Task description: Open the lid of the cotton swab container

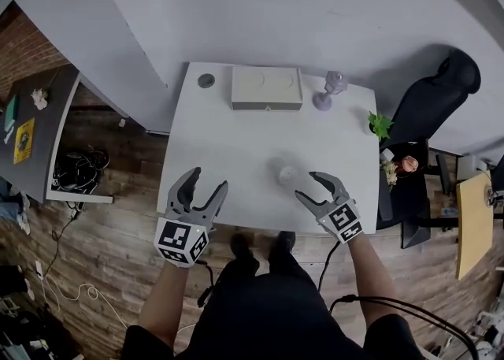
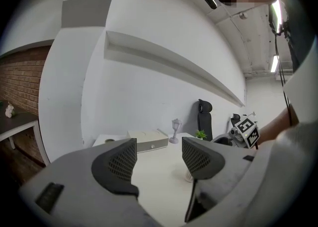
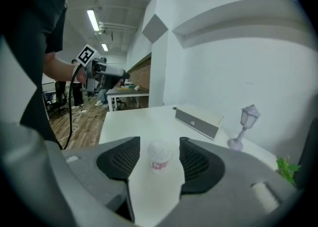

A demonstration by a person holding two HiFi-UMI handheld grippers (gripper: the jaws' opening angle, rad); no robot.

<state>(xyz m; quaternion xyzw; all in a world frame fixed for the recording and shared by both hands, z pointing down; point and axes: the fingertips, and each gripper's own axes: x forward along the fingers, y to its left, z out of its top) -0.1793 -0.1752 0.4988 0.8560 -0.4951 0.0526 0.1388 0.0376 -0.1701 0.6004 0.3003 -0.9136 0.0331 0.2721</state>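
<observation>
The cotton swab container [image 1: 285, 171] is a small translucent tub with a whitish lid, standing upright near the front middle of the white table [image 1: 236, 146]. My right gripper [image 1: 308, 186] is open just right of it, its tips close to the tub but apart from it. In the right gripper view the container [image 3: 160, 157] stands ahead between the open jaws of the right gripper [image 3: 158, 143], untouched. My left gripper [image 1: 209, 179] hangs open over the table's front left edge, holding nothing. In the left gripper view, the left gripper [image 2: 159, 157] half hides the container [image 2: 188, 175].
A flat beige box [image 1: 266, 87] and a small lilac lantern ornament [image 1: 331, 89] stand at the table's far edge, with a round grommet [image 1: 206, 80] at the far left corner. A potted plant [image 1: 380, 124] and a black chair [image 1: 437, 98] stand at the right. A dark desk [image 1: 39, 130] is at the left.
</observation>
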